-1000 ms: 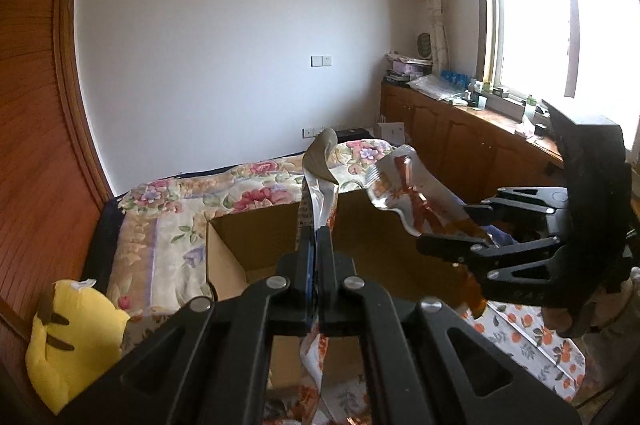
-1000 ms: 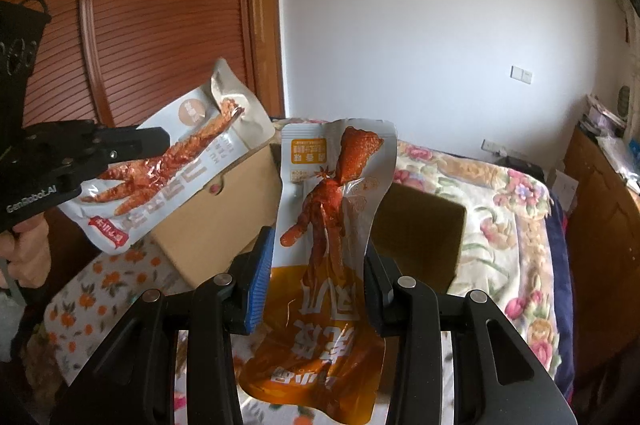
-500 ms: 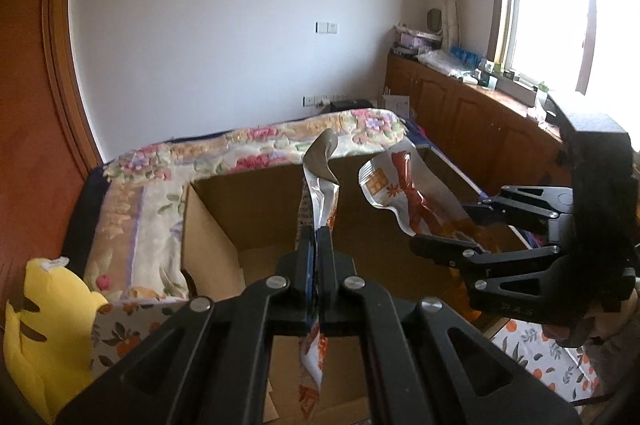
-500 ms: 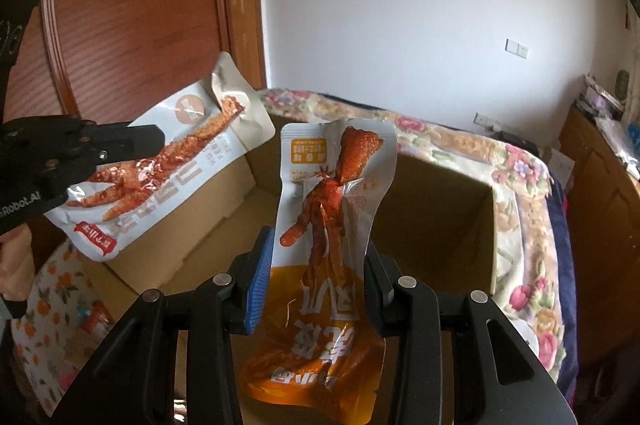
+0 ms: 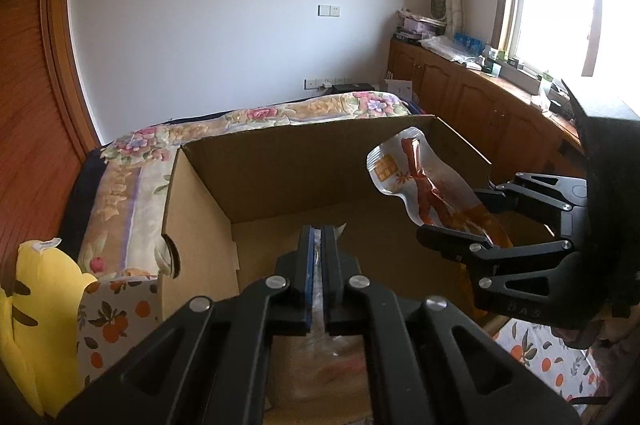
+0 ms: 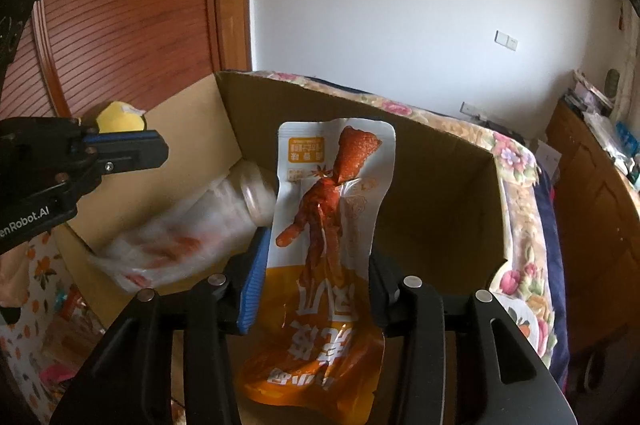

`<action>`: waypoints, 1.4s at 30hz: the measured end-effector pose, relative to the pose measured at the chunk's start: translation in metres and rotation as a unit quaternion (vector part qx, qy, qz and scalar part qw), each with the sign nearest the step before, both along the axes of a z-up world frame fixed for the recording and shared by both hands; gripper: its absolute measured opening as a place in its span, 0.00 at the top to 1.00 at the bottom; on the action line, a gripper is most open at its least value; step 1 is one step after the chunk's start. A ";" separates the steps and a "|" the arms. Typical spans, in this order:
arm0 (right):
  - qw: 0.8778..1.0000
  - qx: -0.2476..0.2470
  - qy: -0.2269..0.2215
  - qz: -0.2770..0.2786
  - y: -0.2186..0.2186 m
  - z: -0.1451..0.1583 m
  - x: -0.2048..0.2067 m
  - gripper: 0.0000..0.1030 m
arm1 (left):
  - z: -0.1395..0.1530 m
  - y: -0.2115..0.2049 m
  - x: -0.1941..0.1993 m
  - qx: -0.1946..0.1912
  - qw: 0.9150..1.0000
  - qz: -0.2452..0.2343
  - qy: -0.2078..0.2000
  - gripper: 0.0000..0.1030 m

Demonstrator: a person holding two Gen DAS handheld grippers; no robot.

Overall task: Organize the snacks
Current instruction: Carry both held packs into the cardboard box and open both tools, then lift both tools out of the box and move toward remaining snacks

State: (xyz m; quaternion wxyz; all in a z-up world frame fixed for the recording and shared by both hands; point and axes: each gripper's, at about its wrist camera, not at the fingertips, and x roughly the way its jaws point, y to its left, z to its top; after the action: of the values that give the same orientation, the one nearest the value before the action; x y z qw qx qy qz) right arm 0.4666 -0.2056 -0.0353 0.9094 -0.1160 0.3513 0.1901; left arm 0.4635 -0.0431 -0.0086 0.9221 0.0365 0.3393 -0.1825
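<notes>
An open cardboard box sits on a flowery bed; it also shows in the right wrist view. My right gripper is shut on an orange chicken-foot snack pack, held upright over the box; the pack also shows in the left wrist view. My left gripper has its jaws slightly parted over the box. A white chicken-foot snack pack is blurred, falling inside the box below the left gripper; it shows blurred under my left fingers.
A yellow plush toy lies left of the box. An orange-print cloth with more snack packs lies in front. Wooden cabinets stand at right, a wooden door at left.
Both grippers have moved down over the box. My left gripper has opened slightly and let go of the white snack pack, which drops into the box.
</notes>
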 end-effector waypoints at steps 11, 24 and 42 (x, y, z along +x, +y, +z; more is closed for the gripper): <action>1.000 -0.012 -0.005 -0.016 -0.002 0.007 -0.012 0.31 | 0.009 0.004 -0.044 0.012 1.000 0.001 0.005 0.86; 0.998 0.054 -0.012 -0.012 -0.025 0.030 -0.092 0.31 | 0.016 0.006 -0.104 0.040 0.999 -0.001 0.010 0.74; 0.996 0.072 0.039 -0.017 -0.035 -0.028 -0.205 0.31 | -0.033 0.008 -0.176 0.039 0.998 -0.036 0.036 0.65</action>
State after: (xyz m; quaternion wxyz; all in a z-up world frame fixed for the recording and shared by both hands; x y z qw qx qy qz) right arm 0.2613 -0.2404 -0.0632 0.9040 -0.0365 0.3740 0.2041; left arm 0.2878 -0.0352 -0.0414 0.9000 0.0785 0.3775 -0.2034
